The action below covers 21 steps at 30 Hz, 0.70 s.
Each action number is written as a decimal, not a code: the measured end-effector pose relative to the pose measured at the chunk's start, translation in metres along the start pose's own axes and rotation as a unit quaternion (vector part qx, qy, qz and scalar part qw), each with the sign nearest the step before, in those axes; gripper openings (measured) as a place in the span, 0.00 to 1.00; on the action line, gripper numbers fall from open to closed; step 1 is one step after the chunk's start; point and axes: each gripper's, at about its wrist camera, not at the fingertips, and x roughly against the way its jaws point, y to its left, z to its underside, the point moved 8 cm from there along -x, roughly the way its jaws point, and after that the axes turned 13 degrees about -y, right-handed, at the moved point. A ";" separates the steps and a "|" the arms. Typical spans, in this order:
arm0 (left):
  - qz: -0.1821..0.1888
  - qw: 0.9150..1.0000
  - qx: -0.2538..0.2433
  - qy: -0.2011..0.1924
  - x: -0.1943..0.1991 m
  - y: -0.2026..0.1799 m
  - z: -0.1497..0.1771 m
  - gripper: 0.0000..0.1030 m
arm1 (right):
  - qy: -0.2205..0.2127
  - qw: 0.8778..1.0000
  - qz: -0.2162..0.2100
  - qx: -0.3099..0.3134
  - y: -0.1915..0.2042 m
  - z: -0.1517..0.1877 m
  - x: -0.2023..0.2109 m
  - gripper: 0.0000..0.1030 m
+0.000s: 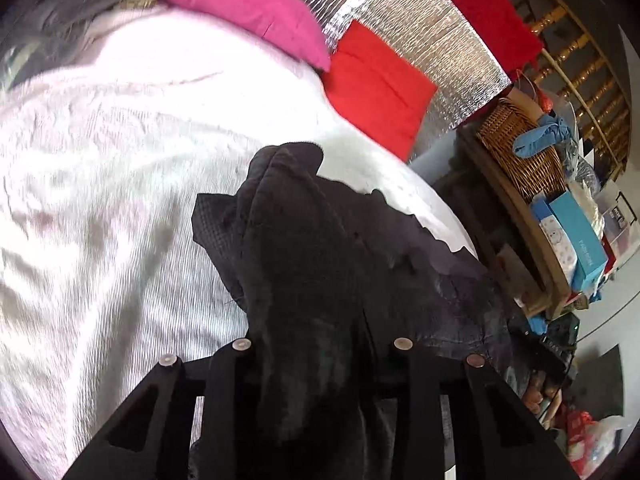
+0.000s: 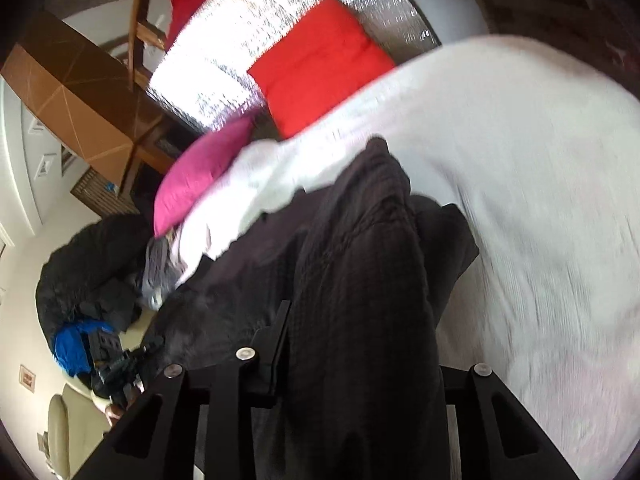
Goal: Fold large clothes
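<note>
1. Pinching thick folds of the dark garment is what both claws do right now: the left gripper has a bunched wad between its fingers, and the right gripper clamps another wad of the same cloth. No earlier view is on hand, so I judge the grips only from the cloth filling each gap.
2. Just ahead of each claw the garment mounds up and drapes forward onto the white bedspread. My worry: I may hold several layers rather than one edge, so the fold could come out lumpy or twisted.
3. Between the two claws the cloth sags. If I pull them apart unevenly, one wad may slip out, since I cannot tell how deep the pads bite.
4. Farther ahead lie the pink cushion and the red cushion. A long sweep forward could drag the garment over them.
5. Off to the left claw's right, past the bed's edge, stands a wicker basket; loose cloth may slide off that side.
</note>
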 end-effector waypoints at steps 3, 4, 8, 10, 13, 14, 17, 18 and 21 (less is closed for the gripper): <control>-0.020 1.000 -0.015 -0.004 -0.005 -0.001 -0.002 0.32 | -0.006 1.000 0.005 -0.003 -0.002 -0.006 -0.009 0.34; -0.036 0.999 -0.020 0.005 -0.010 0.003 0.001 0.35 | -0.002 1.000 0.012 -0.006 -0.009 -0.004 -0.014 0.34; -0.086 0.995 -0.001 0.059 -0.026 0.027 0.017 0.68 | 0.042 0.997 0.041 -0.042 -0.039 0.009 -0.023 0.39; -0.082 0.993 0.020 0.077 -0.026 0.030 0.022 0.71 | 0.053 0.995 0.053 -0.059 -0.045 0.011 -0.020 0.57; -0.075 0.993 0.025 0.084 -0.017 0.025 0.022 0.71 | 0.060 0.995 0.052 -0.053 -0.044 0.010 -0.009 0.69; -0.071 0.994 0.024 0.082 -0.013 0.023 0.021 0.71 | 0.061 0.996 0.052 -0.049 -0.044 0.010 -0.005 0.69; -0.051 0.995 0.024 0.088 -0.005 0.018 0.023 0.74 | 0.062 0.996 0.052 -0.038 -0.047 0.009 0.007 0.70; -0.046 0.995 0.026 0.089 -0.004 0.018 0.024 0.74 | 0.062 0.996 0.052 -0.041 -0.047 0.010 0.007 0.70; -0.032 0.995 0.041 0.088 -0.005 0.023 0.027 0.73 | 0.079 0.994 0.040 -0.065 -0.054 0.020 -0.004 0.70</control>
